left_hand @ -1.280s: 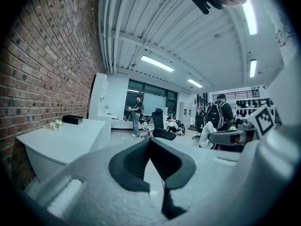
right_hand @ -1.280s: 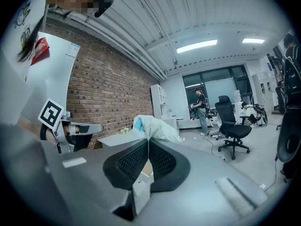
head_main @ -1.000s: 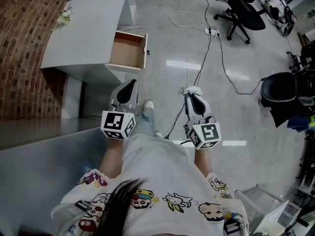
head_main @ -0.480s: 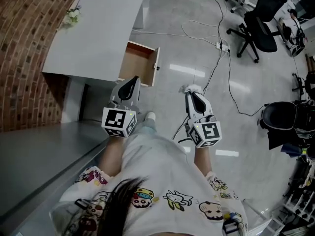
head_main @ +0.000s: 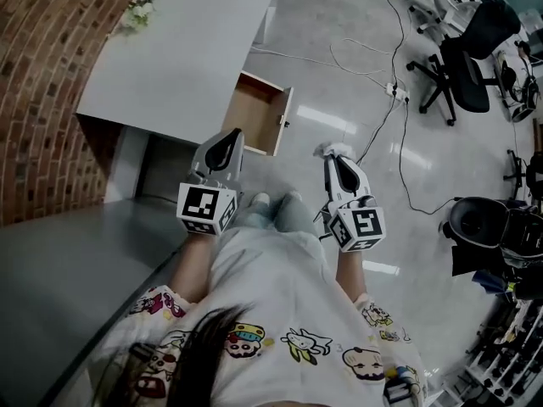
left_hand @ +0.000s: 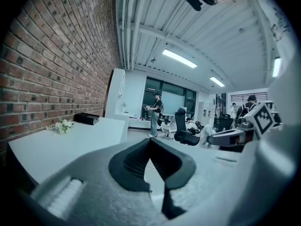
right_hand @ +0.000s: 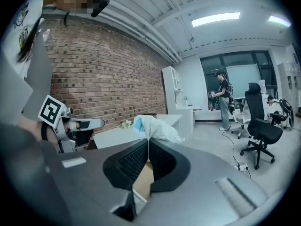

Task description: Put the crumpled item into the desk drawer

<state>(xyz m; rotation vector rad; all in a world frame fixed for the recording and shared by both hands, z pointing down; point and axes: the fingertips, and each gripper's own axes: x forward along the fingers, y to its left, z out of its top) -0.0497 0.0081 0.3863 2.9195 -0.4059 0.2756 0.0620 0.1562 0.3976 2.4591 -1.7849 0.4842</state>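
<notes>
Drawer (head_main: 257, 115) now nearer both grippers than a second ago; open, projecting from desk (head_main: 182, 53). Left gripper (head_main: 227, 139): jaws together, empty, just short of drawer. Right gripper (head_main: 333, 161): clamped on crumpled item (head_main: 333, 150), right of drawer. Chair (head_main: 473, 47): far right of drawer.

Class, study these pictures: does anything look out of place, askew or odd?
The desk drawer stands pulled open beside the white desk, and loose cables trail across the floor. Nothing looks spilled or broken.
</notes>
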